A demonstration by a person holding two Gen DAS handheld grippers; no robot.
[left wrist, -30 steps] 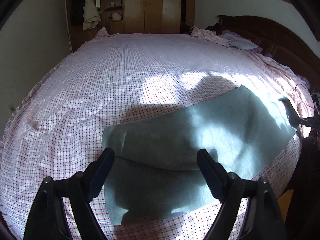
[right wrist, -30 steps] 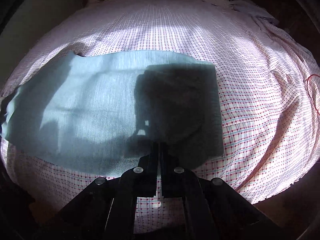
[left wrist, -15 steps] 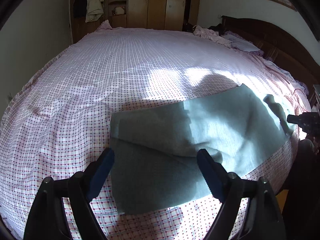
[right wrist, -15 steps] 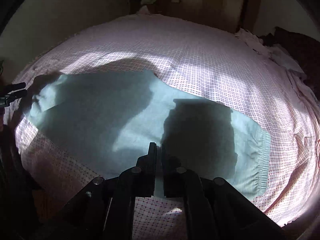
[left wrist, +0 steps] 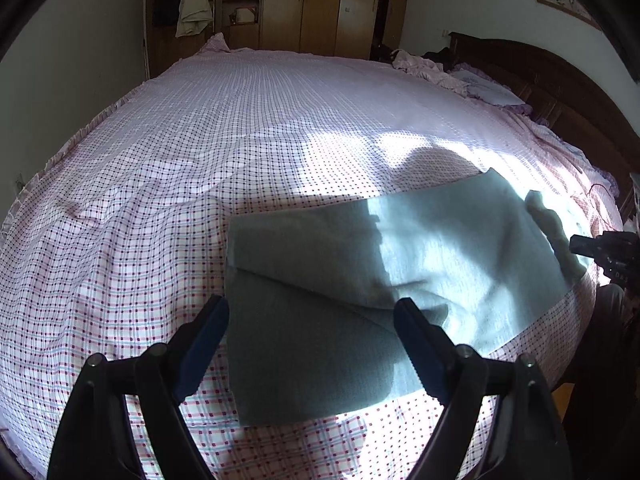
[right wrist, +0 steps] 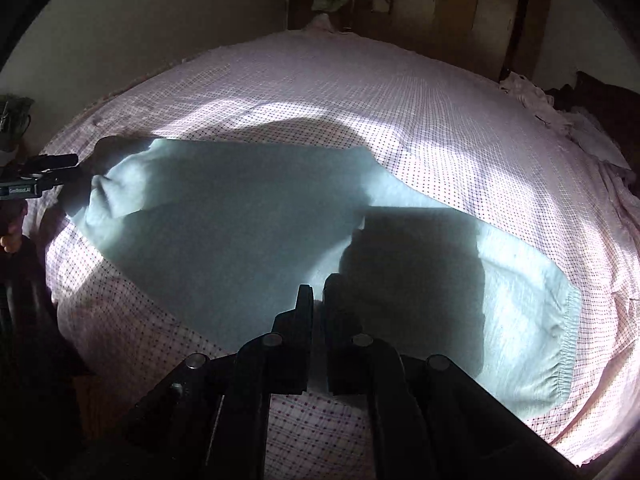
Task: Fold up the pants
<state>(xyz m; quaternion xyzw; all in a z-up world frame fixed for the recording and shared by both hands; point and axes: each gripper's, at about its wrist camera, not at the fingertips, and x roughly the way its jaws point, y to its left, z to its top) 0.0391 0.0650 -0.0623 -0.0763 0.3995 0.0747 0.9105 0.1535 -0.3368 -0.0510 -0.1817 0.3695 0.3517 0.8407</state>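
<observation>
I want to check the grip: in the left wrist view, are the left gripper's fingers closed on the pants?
No, the left gripper stands wide open above the grey pants, pinching no cloth.

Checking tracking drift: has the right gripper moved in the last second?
Yes. The right gripper, shut, has shifted left along the bed: the pants' waistband now lies further right of it.

One legible mark: small white lettering, apparently "GelRobot.AI", on the black left gripper (right wrist: pixel 38 184) body; final characters uncertain.
</observation>
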